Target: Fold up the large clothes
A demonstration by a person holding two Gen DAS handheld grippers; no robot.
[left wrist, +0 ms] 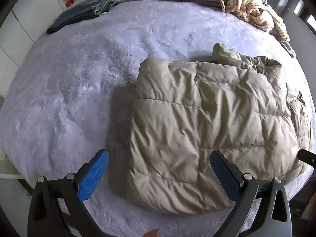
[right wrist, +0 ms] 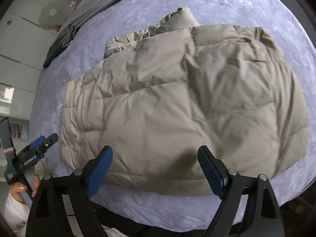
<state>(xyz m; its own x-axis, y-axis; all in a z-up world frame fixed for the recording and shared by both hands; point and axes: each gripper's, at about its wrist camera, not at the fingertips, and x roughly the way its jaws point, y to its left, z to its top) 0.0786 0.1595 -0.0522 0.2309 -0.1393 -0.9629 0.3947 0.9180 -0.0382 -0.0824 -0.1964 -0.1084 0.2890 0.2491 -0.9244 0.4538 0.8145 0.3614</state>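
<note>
Left wrist view: folded tan puffer jacket (left wrist: 213, 126) lies on the lavender bedspread (left wrist: 79, 98), right of frame centre.
Left gripper (left wrist: 159, 163) and right gripper (right wrist: 155, 159) both hover wide open above its near edge, holding nothing; other clothes (left wrist: 250, 9) sit along the top of the frame.

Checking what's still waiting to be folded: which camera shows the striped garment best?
The left wrist view: the striped garment lies crumpled in full at the bed's far edge, behind the padded jacket. The right wrist view catches only a cropped sliver along its top border.
</note>
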